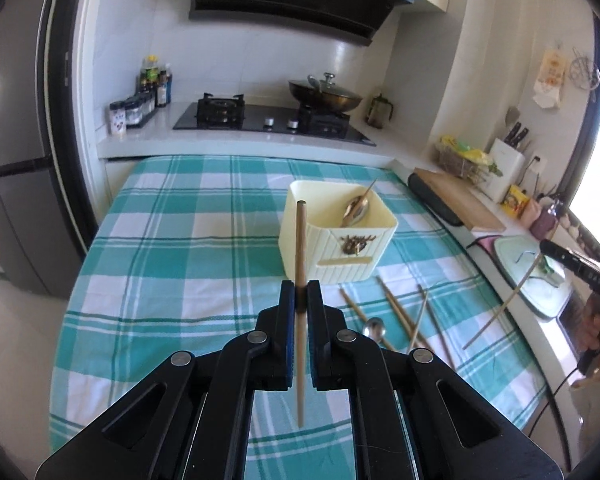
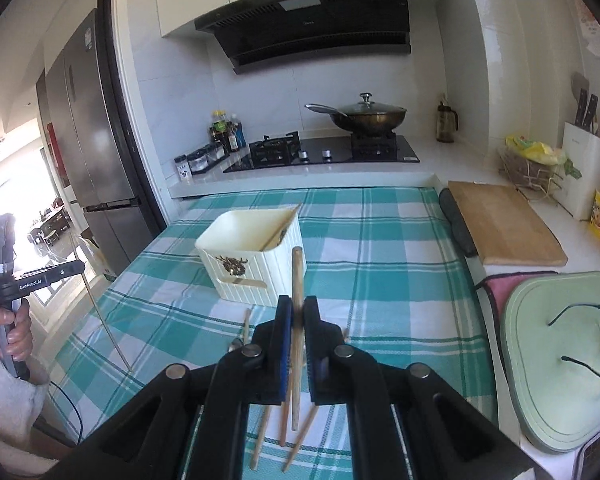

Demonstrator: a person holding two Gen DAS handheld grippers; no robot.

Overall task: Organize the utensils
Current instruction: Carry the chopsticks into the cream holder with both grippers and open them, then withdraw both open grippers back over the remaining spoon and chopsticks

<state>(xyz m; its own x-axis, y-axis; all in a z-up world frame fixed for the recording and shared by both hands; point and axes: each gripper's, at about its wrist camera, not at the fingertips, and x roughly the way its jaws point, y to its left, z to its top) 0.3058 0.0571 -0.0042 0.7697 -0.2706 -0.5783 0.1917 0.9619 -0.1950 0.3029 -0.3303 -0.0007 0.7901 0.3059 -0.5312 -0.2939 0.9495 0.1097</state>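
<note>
My left gripper (image 1: 301, 294) is shut on a wooden chopstick (image 1: 300, 248), held upright above the checked cloth, just in front of the cream utensil box (image 1: 336, 236). The box holds a metal spoon (image 1: 356, 208). My right gripper (image 2: 297, 312) is shut on another wooden chopstick (image 2: 296, 280), held upright in front of the same box (image 2: 256, 256). Several loose chopsticks (image 1: 400, 312) and a spoon (image 1: 374, 328) lie on the cloth by the box. The loose chopsticks also show under my right gripper (image 2: 260, 436).
The teal checked cloth (image 1: 180, 264) covers the table. A wooden cutting board (image 2: 500, 220) and a pale green lid with glasses (image 2: 560, 352) lie to the right. The stove with a wok (image 2: 368, 116) stands behind. A fridge (image 2: 88, 128) stands to the left.
</note>
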